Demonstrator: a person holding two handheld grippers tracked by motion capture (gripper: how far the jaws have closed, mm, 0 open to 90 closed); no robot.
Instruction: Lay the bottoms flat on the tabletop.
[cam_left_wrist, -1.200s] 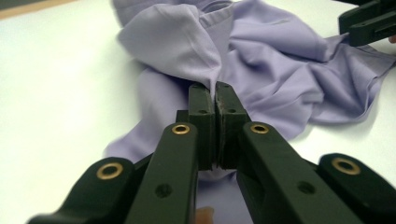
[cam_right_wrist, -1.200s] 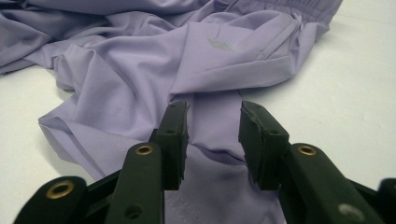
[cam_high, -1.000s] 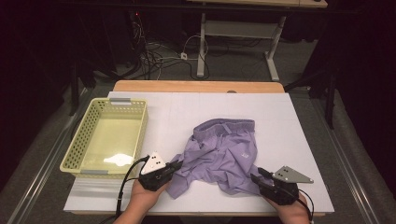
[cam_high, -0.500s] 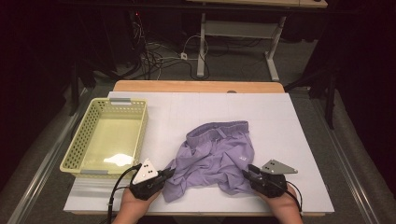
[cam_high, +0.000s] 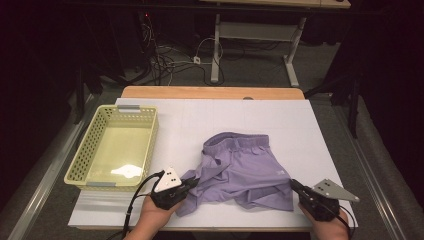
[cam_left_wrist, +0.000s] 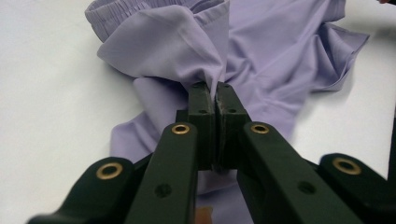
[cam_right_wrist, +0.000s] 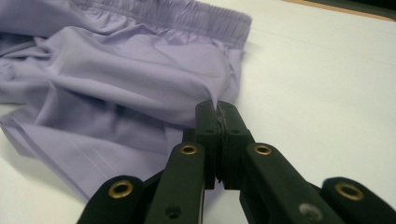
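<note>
- Two grippers are working on the lilac shorts (cam_high: 244, 172), which are lying rumpled on the white table (cam_high: 320, 145) in the lower middle of the high view, waistband toward the top of the frame.
- The left gripper (cam_high: 192, 182) is pinching a fold of fabric at the lower left of the shorts; its own view is showing the jaws closed tight on a thin ridge of cloth (cam_left_wrist: 215, 79).
- The right gripper (cam_high: 295, 186) is sitting at the lower right hem, and its jaws have just been closing; its view is showing them meeting on a very small bite of the hem (cam_right_wrist: 215, 103), so I judge this hold to be the weaker one.
- If the hands are pulling apart quickly, that slim bite is likely slipping out and the shorts are dropping back crumpled.
- Because the cloth is twisted near the left grip, spreading may be dragging a doubled layer along.
- The yellow basket (cam_high: 145, 150) at middle left is standing near the left hand; a wide swing risks nudging it.
</note>
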